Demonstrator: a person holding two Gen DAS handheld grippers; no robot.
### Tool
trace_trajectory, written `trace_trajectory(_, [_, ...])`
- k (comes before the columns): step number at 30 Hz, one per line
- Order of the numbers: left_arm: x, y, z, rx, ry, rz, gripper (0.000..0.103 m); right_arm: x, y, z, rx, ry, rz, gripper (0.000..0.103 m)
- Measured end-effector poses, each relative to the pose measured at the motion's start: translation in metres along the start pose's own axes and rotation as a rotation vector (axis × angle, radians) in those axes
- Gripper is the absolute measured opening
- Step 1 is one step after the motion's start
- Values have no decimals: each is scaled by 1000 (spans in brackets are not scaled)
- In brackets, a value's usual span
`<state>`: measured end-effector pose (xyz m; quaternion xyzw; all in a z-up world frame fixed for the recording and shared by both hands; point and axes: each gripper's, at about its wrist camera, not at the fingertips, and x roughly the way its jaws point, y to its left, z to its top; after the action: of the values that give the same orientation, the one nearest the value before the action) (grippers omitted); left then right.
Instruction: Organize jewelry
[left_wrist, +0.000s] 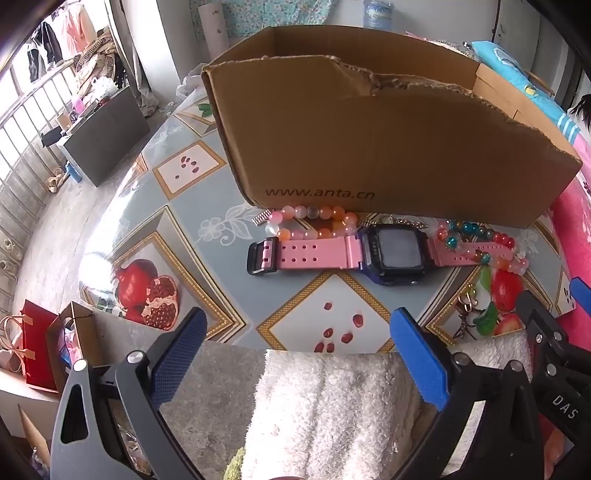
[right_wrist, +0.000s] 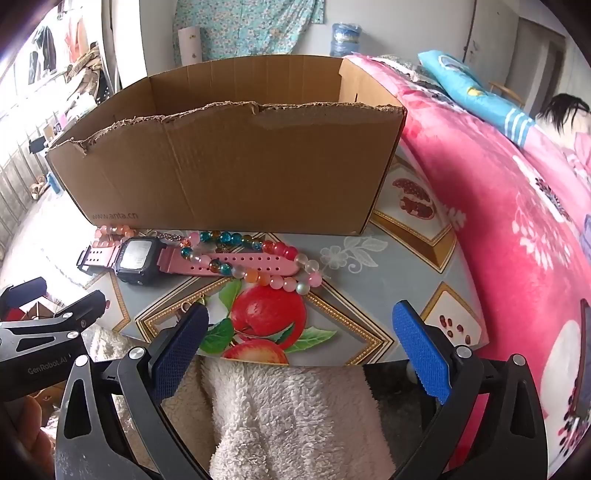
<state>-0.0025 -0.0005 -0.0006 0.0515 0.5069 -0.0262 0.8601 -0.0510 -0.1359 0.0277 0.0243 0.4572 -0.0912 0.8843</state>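
In the left wrist view, the left gripper (left_wrist: 299, 343) hangs with jaws wide apart and empty, near a pink watch (left_wrist: 354, 253) lying flat on the table (left_wrist: 207, 221) before a cardboard box (left_wrist: 388, 147). In the right wrist view, the right gripper (right_wrist: 301, 339) is likewise spread and empty; beaded bracelets (right_wrist: 266, 258) drape over the watch strap.

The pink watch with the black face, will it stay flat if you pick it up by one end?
Probably not. The pink watch has long, thin, likely rubbery straps, so it should droop. The chunky black face would likely pull down. The multicoloured bead bracelet draped across one strap may drag along.
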Motion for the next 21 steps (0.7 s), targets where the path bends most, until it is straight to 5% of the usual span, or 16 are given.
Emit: trace_trajectory(21, [-2, 1, -1, -6, 16, 11, 97, 1, 2, 2, -3, 4, 4, 96])
